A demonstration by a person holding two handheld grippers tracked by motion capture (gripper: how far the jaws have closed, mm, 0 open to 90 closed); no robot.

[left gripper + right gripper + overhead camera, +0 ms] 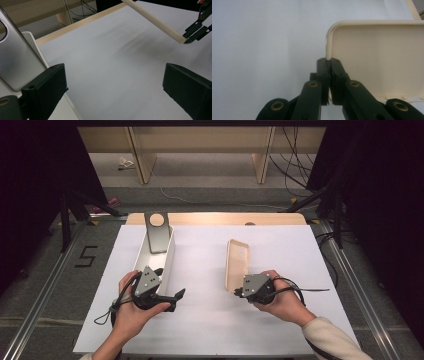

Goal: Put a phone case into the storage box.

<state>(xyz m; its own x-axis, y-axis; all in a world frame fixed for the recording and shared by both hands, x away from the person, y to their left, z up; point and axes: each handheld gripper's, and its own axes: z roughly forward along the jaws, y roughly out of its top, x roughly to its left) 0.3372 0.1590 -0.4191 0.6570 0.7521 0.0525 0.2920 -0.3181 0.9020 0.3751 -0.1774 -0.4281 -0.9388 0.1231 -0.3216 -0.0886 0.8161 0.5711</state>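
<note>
A cream phone case [237, 262] lies lengthwise right of centre on the white sheet [200, 315]. My right gripper [236, 293] is shut on the rim of its near end [377, 57], the jaws pinching the thin edge at a corner [330, 61]. From the left gripper view the case [155, 21] looks tilted, with a shadow under it. A silver phone [158, 237] leans in a white box [169, 257] at the left. My left gripper [171, 282] stands open beside the box's right wall, one jaw close to the phone [17, 62], nothing between the jaws [115, 87].
The sheet covers a wooden table whose far edge [215, 218] shows at the back. Beyond it stand wooden shelf legs and loose cables on the floor. Dark stand legs flank the table at both sides.
</note>
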